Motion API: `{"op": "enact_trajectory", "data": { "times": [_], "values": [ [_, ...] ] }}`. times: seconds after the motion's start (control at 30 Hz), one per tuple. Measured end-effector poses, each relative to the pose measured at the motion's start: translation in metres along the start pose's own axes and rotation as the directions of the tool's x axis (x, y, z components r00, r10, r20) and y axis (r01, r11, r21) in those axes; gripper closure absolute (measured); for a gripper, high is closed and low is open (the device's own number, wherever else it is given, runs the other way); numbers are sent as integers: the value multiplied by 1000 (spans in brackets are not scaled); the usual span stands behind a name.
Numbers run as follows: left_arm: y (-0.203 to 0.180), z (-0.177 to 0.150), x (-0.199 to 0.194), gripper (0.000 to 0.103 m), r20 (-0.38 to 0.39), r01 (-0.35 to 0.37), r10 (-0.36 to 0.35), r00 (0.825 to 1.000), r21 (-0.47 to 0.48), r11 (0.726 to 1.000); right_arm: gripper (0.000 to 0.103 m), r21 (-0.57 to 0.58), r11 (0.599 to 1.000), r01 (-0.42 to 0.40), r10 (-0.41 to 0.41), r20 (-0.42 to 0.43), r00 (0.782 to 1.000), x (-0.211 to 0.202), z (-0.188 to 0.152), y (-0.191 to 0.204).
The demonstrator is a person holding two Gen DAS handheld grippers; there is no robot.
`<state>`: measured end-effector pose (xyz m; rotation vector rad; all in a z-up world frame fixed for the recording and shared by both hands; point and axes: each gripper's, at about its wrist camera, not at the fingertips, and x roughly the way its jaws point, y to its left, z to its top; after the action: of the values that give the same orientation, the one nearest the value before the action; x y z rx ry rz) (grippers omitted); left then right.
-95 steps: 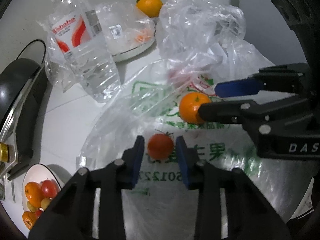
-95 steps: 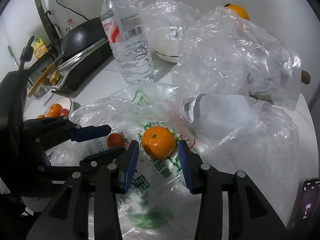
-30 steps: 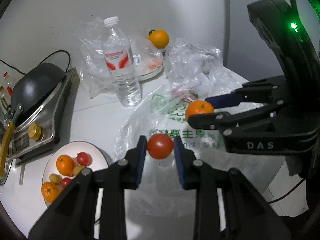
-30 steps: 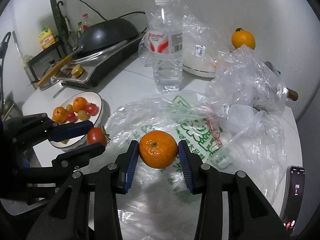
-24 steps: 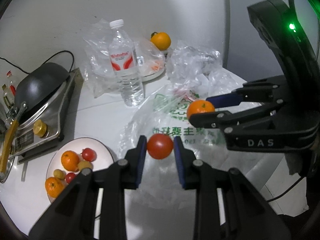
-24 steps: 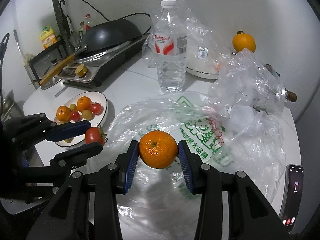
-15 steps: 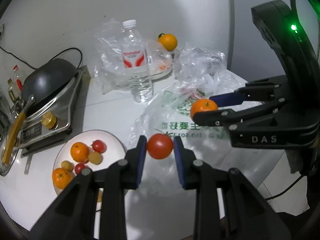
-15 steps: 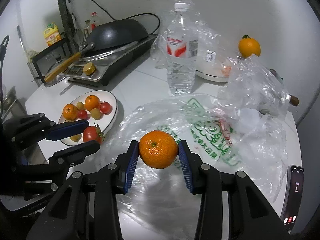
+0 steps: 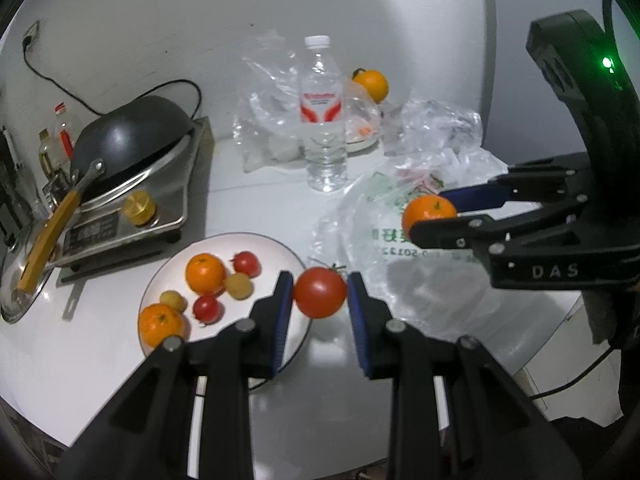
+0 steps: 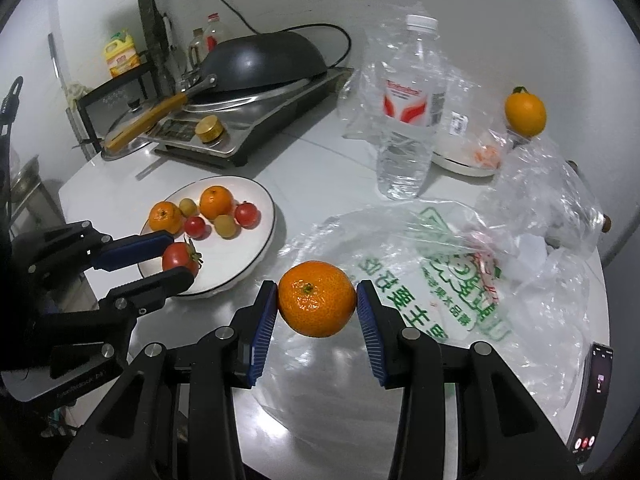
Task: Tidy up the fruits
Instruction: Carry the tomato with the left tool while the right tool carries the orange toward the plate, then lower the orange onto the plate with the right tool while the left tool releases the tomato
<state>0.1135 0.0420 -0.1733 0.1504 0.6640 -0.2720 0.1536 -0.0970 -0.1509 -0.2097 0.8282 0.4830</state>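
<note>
Gripping a tomato [image 9: 320, 292] in left gripper [image 9: 320, 294] above plate [image 9: 288, 254] edge; clamping a tangerine [image 10: 317, 299] in right gripper [image 10: 317, 300].

Letters "DAS" in white on the black gripper body [image 9: 554, 270]; green Chinese characters and digits "50122", seen upside down, on the plastic bag [image 9: 384, 236]

Both views are dim and cool-toned, lit from overhead. The white tabletop [image 9: 260, 208] carries soft shadows below each hand-held gripper, and the plastic bag [image 10: 440, 264] shows scattered glare. A green LED [image 9: 607, 63] glows in the left view. Fisheye distortion bends the walls and darkens the corners to black. Central objects are sharp; edge detail is smeared and grainy.
</note>
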Motion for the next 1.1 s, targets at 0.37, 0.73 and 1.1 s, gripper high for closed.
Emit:
{"op": "enact_trajectory", "data": {
  "times": [0.37, 0.73, 1.1],
  "values": [
    [49, -16, 1, 75, -11, -73, 72, 997, -60, 996, 60, -53, 998, -40, 39, -23, 999, 19, 14, 32],
    [68, -24, 25, 75, -44, -37, 33, 998, -92, 995, 60, -87, 994, -60, 55, -56, 997, 47, 29, 49],
    [50, -29, 47, 75, -93, 60, -65, 994, -61, 996, 60, -94, 993, -75, 68, -78, 995, 73, 40, 53]
  ]
}}
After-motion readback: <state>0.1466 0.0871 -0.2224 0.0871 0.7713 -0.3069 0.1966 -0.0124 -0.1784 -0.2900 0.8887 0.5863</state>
